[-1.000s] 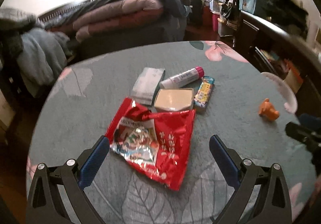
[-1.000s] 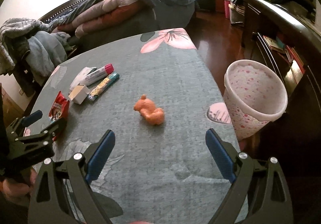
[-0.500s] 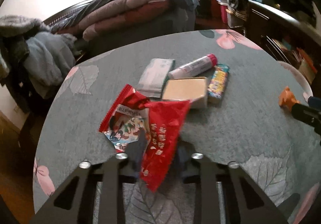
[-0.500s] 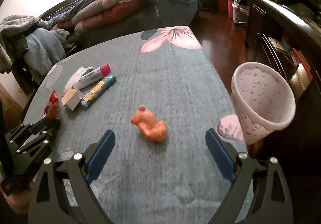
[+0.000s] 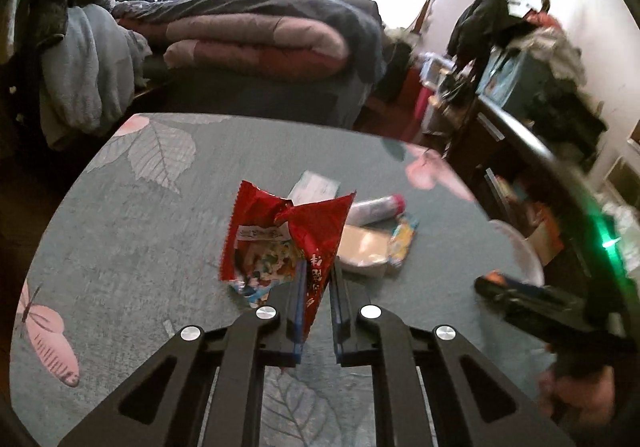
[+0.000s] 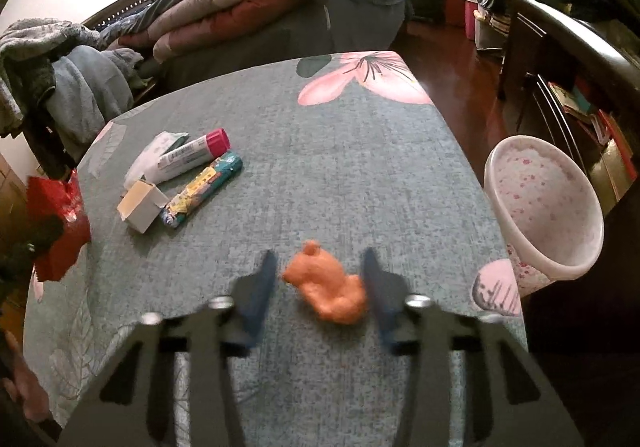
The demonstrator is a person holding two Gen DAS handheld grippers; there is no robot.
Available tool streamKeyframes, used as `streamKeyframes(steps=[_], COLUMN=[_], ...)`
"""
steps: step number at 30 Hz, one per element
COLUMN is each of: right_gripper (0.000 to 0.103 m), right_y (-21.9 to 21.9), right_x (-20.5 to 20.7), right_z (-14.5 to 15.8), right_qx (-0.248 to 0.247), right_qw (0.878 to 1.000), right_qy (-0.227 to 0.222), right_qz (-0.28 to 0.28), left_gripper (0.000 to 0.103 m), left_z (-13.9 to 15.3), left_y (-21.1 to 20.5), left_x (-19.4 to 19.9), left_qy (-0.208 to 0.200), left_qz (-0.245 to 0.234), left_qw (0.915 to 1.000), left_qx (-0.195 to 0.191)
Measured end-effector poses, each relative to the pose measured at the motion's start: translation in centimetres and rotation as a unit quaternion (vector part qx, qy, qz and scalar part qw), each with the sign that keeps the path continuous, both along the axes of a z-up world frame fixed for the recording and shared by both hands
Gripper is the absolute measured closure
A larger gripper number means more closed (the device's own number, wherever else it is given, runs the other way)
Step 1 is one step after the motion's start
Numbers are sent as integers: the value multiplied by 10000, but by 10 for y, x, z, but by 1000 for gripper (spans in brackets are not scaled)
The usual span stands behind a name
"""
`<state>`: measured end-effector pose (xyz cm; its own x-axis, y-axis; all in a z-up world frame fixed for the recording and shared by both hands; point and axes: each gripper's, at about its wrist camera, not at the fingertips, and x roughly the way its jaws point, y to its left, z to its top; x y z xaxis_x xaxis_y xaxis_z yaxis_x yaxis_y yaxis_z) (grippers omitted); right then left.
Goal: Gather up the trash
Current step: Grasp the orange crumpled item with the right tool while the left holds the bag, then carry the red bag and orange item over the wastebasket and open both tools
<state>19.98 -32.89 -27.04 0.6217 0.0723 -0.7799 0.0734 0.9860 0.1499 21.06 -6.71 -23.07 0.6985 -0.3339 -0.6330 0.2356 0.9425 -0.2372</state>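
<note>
A crumpled red snack wrapper (image 5: 280,239) hangs just above the table, and my left gripper (image 5: 318,271) is shut on its lower edge. The same wrapper (image 6: 60,215) shows at the far left of the right wrist view. An orange lump (image 6: 328,287) lies on the table near its right edge. My right gripper (image 6: 319,255) straddles the lump with its jaws closing. The right pad is at the lump's side and a thin gap remains at the left pad. A white bin with pink speckles (image 6: 548,207) stands on the floor just beyond the table's right edge.
On the grey-green tablecloth (image 6: 320,167) lie a small cardboard box (image 6: 140,207), a tube with a pink cap (image 6: 192,155), a colourful packet (image 6: 204,187) and a white tissue pack (image 6: 152,151). A bed with piled quilts stands behind; a dark cabinet is at the right.
My left gripper shut on the red wrapper and lifted it off the cloth. My right gripper moved forward over the orange lump and its jaws narrowed around it.
</note>
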Motion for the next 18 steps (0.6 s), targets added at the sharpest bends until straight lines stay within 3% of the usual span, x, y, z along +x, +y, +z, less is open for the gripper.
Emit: streamKeyframes(steps=[18], right_gripper=[63], right_y=[-22], right_x=[-43], right_z=[32], right_qx=[437], right_qw=[9984], right_qy=[-338], right_qz=[-93], left_gripper=[93], left_z=[50], left_y=[-38], left_x=[-31], left_qy=[-511], left_qz=[-534], left_qw=[9971], left_qx=[-184])
